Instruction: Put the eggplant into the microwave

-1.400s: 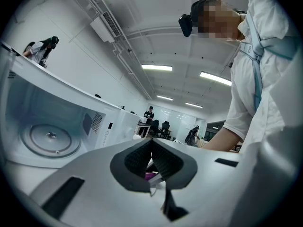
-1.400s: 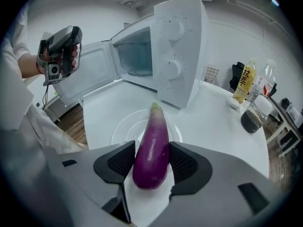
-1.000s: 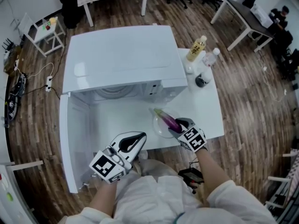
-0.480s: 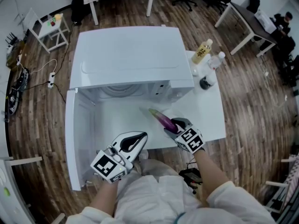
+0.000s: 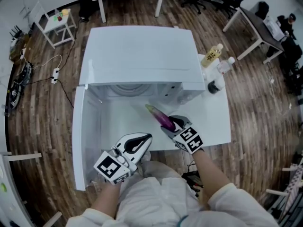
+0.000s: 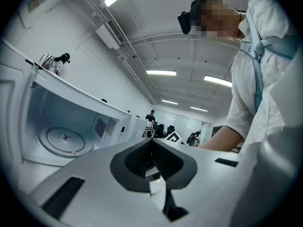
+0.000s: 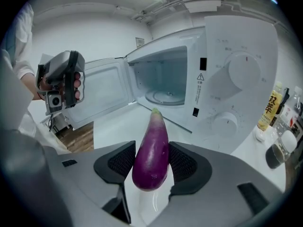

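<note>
Seen from above, a white microwave stands on a white table, its door swung wide open at the left. The left hand-held gripper hovers in front of the opening, jaws together on nothing. To its right, the right hand-held gripper is clamped on the thick end of a purple eggplant. The green tip points at the cavity from just outside it. To place it well, enter tip-first, low over the glass turntable, clear of the control-panel side. Release only once the eggplant rests. Bottles stand farther right.
</note>
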